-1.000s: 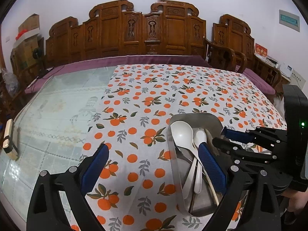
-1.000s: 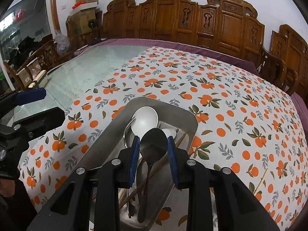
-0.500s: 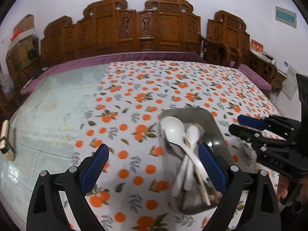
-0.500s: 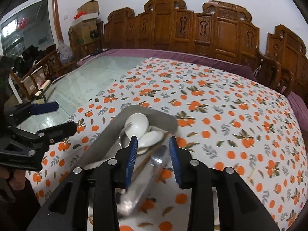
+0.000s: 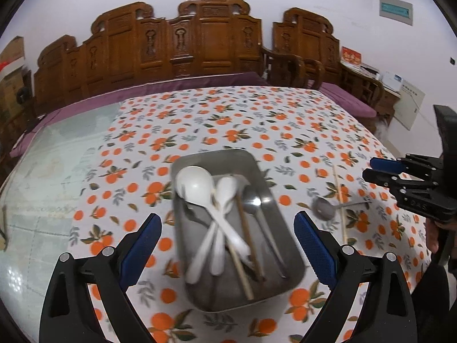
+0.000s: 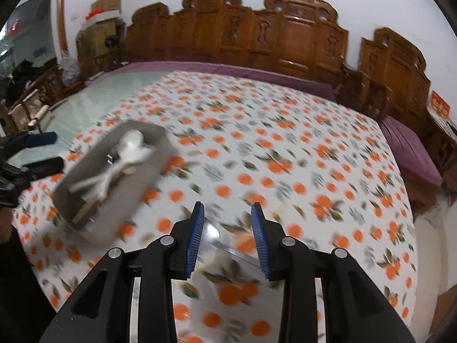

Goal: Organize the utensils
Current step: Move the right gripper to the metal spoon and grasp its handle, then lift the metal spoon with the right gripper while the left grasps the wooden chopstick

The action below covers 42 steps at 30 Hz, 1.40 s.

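A steel tray (image 5: 285,245) sits on the orange-print tablecloth and holds two white spoons (image 5: 197,185), a metal spoon (image 5: 252,200) and wooden chopsticks (image 5: 242,228). My left gripper (image 5: 227,228) is wide open and empty, with the tray between its fingers. To the tray's right a metal spoon (image 5: 324,207) and a single chopstick (image 5: 340,200) lie on the cloth. My right gripper (image 6: 227,228) is open and empty, above that blurred spoon (image 6: 228,248); it also shows in the left wrist view (image 5: 382,171). The tray shows blurred in the right wrist view (image 6: 94,223).
Carved wooden chairs (image 5: 200,45) line the far side of the table. The left part of the table is bare glass (image 5: 51,165). A purple cushion (image 6: 408,145) lies at the right edge. Boxes (image 6: 105,3) are stacked at the far left.
My right gripper let go of the metal spoon into the tray, opened, and swung right over the loose spoon and chopstick. My left gripper stayed open and drew back a little.
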Each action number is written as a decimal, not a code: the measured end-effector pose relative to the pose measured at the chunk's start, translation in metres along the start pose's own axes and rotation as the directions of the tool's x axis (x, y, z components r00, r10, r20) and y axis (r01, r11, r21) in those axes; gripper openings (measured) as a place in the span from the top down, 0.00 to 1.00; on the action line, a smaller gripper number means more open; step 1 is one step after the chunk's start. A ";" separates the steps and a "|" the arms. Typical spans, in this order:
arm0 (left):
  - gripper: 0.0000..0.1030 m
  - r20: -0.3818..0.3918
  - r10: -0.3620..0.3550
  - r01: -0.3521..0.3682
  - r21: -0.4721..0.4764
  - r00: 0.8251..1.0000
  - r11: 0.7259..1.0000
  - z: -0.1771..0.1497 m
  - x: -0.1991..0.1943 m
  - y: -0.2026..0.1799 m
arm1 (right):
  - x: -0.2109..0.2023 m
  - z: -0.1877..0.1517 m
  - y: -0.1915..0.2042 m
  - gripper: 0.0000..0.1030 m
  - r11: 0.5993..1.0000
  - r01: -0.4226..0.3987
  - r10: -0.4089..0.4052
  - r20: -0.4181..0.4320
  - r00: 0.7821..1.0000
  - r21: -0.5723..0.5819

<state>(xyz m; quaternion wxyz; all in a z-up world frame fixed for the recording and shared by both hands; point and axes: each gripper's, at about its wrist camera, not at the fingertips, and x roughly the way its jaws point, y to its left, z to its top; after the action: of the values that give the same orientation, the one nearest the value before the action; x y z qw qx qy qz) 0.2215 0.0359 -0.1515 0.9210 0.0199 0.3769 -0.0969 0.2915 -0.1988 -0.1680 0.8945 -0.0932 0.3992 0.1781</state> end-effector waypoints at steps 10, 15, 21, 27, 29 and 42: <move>0.12 0.010 -0.040 0.039 0.050 0.999 0.998 -0.006 0.003 -0.035 | 0.038 -0.031 -0.007 0.65 0.999 -0.041 0.037 -0.119 0.992 -0.033; 0.12 -0.002 -0.047 0.047 0.055 0.999 0.997 -0.009 0.005 -0.040 | 0.057 -0.031 -0.004 0.65 0.995 -0.047 0.031 -0.173 0.984 -0.090; 0.12 0.004 -0.049 0.048 0.067 0.999 0.997 -0.011 0.005 -0.046 | 0.071 -0.030 -0.004 0.65 0.987 -0.078 0.045 -0.218 0.975 -0.144; 0.12 0.004 -0.044 0.043 0.082 0.999 0.996 -0.012 0.006 -0.052 | 0.071 -0.029 0.005 0.88 0.971 -0.144 0.094 -0.250 0.964 -0.190; 0.12 0.002 -0.041 0.041 0.088 0.999 0.995 -0.013 0.007 -0.055 | 0.070 -0.031 0.010 0.92 0.968 -0.141 0.087 -0.249 0.964 -0.209; 0.12 -0.002 -0.071 0.070 0.133 0.998 0.989 -0.016 0.011 -0.086 | 0.037 -0.038 -0.022 0.93 0.997 -0.062 0.057 -0.139 0.989 -0.035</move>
<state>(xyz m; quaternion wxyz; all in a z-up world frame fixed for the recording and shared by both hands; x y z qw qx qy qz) 0.2016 -0.0484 -0.1671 0.9142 0.0679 0.3686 -0.1543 0.2970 -0.2219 -0.2204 0.8571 -0.1108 0.4592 0.2056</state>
